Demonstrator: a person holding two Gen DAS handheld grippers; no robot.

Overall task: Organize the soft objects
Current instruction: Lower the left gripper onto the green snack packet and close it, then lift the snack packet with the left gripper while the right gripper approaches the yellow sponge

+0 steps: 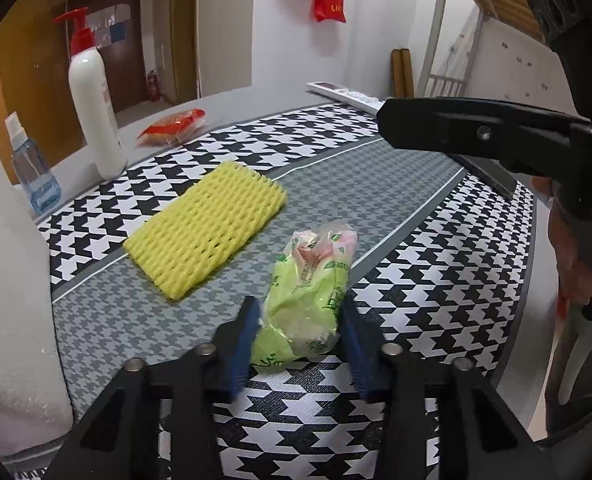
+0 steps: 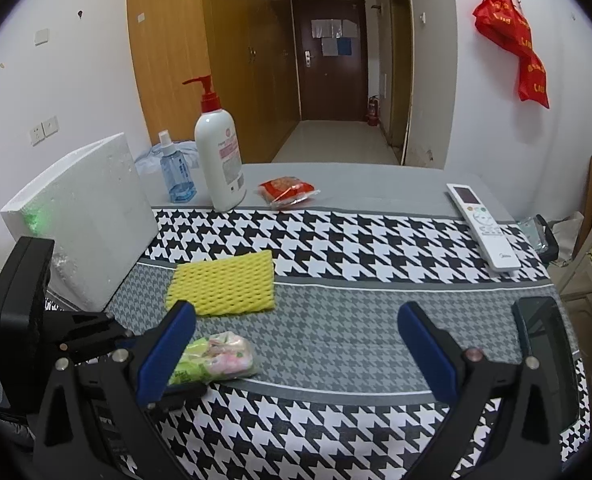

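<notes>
A crumpled green and pink plastic bag (image 1: 312,292) lies on the houndstooth tablecloth (image 1: 436,280). My left gripper (image 1: 298,320) has its blue pads either side of the bag's near end, touching or nearly touching it; the bag rests on the cloth. The bag also shows in the right wrist view (image 2: 215,358). A yellow foam net sleeve (image 1: 207,228) lies flat beyond it, also seen in the right wrist view (image 2: 223,284). My right gripper (image 2: 296,340) is wide open and empty above the cloth, right of the bag.
A white foam block (image 2: 83,216) stands at the left. A white pump bottle (image 2: 219,156), a blue spray bottle (image 2: 175,172) and a red snack packet (image 2: 287,192) sit at the back. A white remote (image 2: 484,228) lies at the right edge.
</notes>
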